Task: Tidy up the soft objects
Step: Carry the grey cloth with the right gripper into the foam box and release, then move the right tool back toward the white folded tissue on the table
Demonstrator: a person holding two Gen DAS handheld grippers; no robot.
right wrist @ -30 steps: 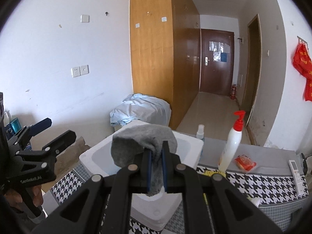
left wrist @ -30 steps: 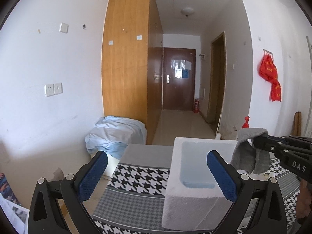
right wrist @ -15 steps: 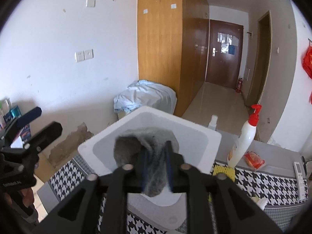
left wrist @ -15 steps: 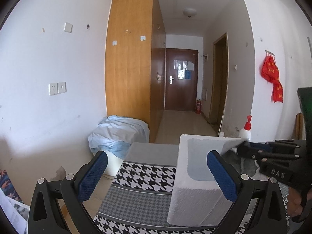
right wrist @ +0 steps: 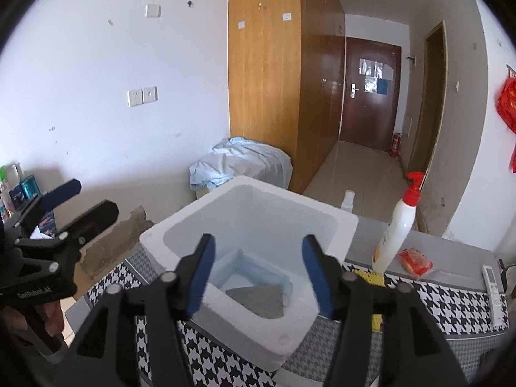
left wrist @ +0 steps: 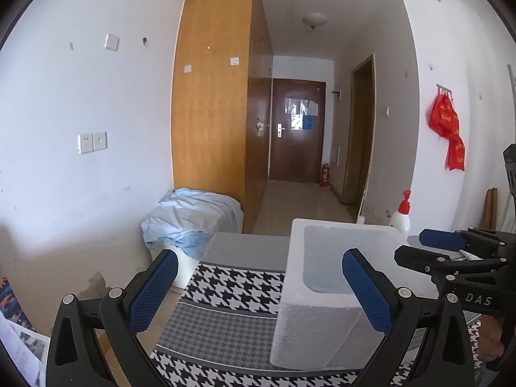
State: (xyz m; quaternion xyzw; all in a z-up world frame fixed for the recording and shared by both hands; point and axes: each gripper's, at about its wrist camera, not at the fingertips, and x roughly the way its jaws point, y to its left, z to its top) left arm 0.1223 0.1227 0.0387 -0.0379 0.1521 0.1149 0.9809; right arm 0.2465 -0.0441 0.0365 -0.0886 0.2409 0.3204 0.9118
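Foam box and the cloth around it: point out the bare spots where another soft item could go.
Inside the foam box, the floor left of and behind the grey cloth is bare. On the houndstooth tablecloth, the patch left of the box is free. It is crowded right of the box: lotion bottle, orange packet, remote. The right gripper, just opened, hangs over the box.

Bright, even daylight on white walls — soft shadows, sharp focus, heavy fisheye bending, dark vignetted corners.
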